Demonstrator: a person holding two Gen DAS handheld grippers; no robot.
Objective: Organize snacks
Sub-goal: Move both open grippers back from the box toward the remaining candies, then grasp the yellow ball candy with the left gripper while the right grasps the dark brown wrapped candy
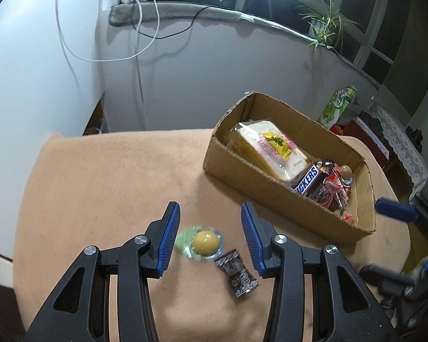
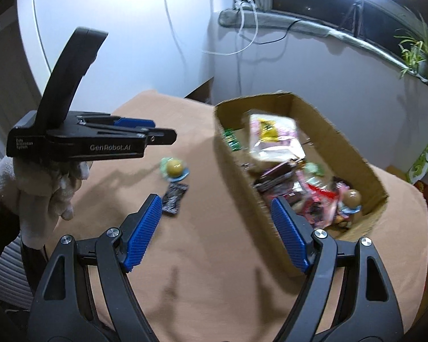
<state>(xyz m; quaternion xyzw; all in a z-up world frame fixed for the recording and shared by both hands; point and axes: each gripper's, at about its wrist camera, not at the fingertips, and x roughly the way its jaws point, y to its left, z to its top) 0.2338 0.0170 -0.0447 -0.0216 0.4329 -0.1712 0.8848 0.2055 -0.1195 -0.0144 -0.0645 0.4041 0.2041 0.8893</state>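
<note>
A yellow jelly cup in green wrapping [image 1: 204, 242] [image 2: 175, 168] lies on the tan cloth, with a dark wrapped snack [image 1: 238, 273] [image 2: 174, 198] beside it. My left gripper [image 1: 210, 208] [image 2: 157, 129] hovers over them, open, its blue pads either side of the jelly cup and clear of it. The cardboard box [image 1: 242, 176] [image 2: 234, 171] holds a bread packet [image 1: 268, 148] [image 2: 271, 139], a Snickers bar [image 1: 308, 181] and several small sweets. My right gripper [image 2: 216, 199] is open and empty over the box's near wall; one of its fingers [image 1: 396, 208] shows at the right edge.
The tan cloth [image 1: 114, 185] covers the table up to a white wall with hanging cables [image 1: 139, 57]. A green carton [image 1: 338, 105] stands behind the box. A potted plant [image 1: 325, 25] sits on the window sill. A gloved hand [image 2: 45, 193] holds the left gripper.
</note>
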